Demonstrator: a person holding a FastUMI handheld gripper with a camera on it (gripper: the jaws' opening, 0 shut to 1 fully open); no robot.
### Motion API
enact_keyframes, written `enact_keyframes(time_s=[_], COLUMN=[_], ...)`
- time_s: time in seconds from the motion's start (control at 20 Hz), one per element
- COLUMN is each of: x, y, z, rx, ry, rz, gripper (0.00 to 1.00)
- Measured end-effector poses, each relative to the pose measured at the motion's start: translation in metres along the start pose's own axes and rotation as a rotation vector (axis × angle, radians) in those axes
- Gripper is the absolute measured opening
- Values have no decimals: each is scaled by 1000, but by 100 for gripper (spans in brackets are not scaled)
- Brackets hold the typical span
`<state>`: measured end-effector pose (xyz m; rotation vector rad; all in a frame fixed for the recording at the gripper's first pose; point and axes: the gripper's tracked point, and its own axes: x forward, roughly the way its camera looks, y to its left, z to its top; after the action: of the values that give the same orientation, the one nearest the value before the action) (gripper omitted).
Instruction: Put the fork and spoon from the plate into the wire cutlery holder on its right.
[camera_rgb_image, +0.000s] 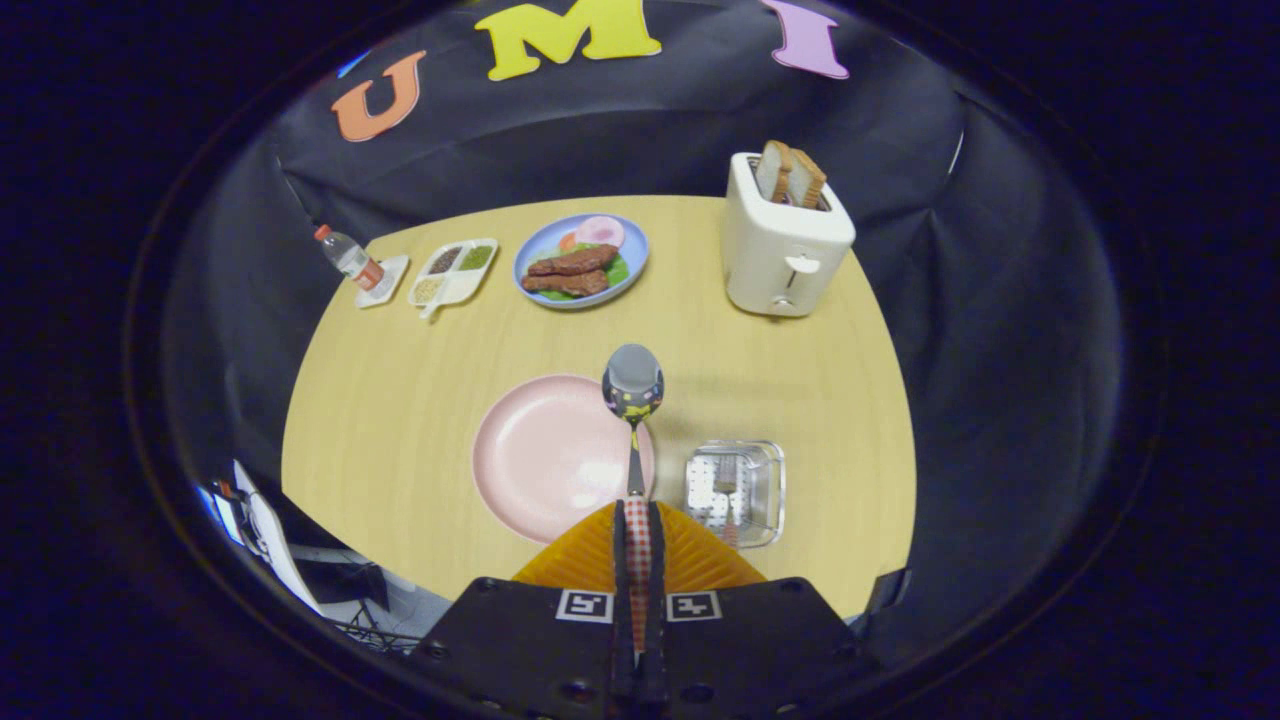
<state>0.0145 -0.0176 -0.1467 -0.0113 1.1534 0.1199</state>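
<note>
My gripper (637, 520) is shut on the checked handle of the spoon (633, 390), which sticks out ahead of the fingers with its bowl held high over the table. Below it lies the pink plate (540, 455), bare. Just right of the plate stands the wire cutlery holder (735, 490); the fork (727, 495) stands inside it, tines up. The spoon's bowl hovers above the plate's far right rim, left of the holder.
At the back of the wooden table (400, 400) are a white toaster (785, 240) with bread slices, a blue plate of food (582, 260), a divided white tray (452, 272) and a small bottle (350, 258) on a coaster. The table's near edge lies just under the fingers.
</note>
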Motion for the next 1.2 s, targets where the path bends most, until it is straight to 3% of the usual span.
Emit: enact_keyframes(time_s=[0.2, 0.5, 0.95, 1.2], x=[0, 18, 45, 55], y=[-34, -51, -39, -34], z=[-30, -44, -37, -34], rx=[65, 133, 212, 259], ry=[218, 410, 584, 608], rz=[-1, -6, -34, -37], gripper=[5, 4, 5, 4])
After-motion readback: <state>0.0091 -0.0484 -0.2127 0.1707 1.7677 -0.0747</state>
